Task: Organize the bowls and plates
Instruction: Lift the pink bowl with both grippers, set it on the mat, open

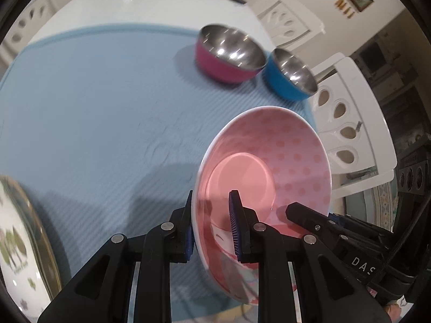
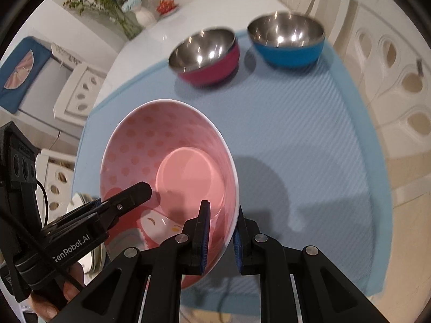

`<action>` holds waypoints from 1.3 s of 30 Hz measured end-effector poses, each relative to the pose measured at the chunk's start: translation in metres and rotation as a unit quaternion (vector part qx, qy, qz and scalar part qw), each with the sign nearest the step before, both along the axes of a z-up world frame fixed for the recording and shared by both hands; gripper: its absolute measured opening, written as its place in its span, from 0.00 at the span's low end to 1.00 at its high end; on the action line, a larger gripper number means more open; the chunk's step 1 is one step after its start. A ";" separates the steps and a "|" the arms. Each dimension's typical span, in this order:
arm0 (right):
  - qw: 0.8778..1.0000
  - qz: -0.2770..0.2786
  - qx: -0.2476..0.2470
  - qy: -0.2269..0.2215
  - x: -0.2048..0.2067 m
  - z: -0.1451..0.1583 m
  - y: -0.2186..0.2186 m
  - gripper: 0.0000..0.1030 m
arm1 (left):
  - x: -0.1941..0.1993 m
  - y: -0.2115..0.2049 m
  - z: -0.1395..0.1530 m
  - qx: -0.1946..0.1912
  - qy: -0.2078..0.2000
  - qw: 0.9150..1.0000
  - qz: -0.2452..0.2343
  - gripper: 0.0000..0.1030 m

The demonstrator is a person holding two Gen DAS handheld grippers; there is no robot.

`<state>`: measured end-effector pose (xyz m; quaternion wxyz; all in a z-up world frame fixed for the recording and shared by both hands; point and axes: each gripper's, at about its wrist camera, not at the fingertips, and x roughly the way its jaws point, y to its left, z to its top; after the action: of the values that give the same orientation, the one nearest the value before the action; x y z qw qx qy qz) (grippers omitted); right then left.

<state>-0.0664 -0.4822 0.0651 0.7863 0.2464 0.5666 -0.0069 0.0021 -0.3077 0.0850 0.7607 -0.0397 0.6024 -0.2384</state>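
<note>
A pink polka-dot bowl (image 1: 269, 167) is held above the blue mat (image 1: 94, 107) by both grippers. My left gripper (image 1: 212, 210) is shut on the bowl's left rim, one finger inside and one outside. My right gripper (image 2: 222, 220) is shut on the bowl's (image 2: 161, 161) right rim the same way. Each gripper shows in the other's view: the right (image 1: 301, 211), the left (image 2: 137, 189). A magenta steel bowl (image 1: 229, 53) and a blue steel bowl (image 1: 291, 75) stand side by side at the mat's far edge, also in the right wrist view (image 2: 207, 56) (image 2: 288, 40).
A white plate with a gold rim and tree print (image 1: 21, 242) lies at the near left. White chairs (image 1: 347, 123) stand along the table's right side. A flower vase (image 2: 142, 13) and a small dish (image 2: 167, 6) are at the table's far end.
</note>
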 end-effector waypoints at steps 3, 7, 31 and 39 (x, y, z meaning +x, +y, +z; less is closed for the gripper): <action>1.000 0.010 0.001 0.020 0.000 -0.009 0.011 0.14 | -0.005 0.007 -0.013 0.004 0.026 1.000 0.009 0.18; 0.999 0.018 -0.002 0.045 0.002 -0.017 0.015 0.15 | -0.013 0.007 -0.026 0.019 0.048 0.999 0.006 0.18; 0.997 0.053 0.003 0.050 -0.001 0.001 0.002 0.16 | -0.004 0.042 0.000 -0.045 0.000 0.999 -0.009 0.20; 0.998 0.054 0.014 -0.020 0.014 0.040 -0.002 0.16 | 0.020 0.041 0.030 -0.056 -0.044 0.997 -0.008 0.20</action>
<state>-0.0528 -0.4841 0.1047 0.7934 0.2265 0.5629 0.0481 0.0224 -0.2666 0.1152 0.7815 -0.0671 0.5539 -0.2790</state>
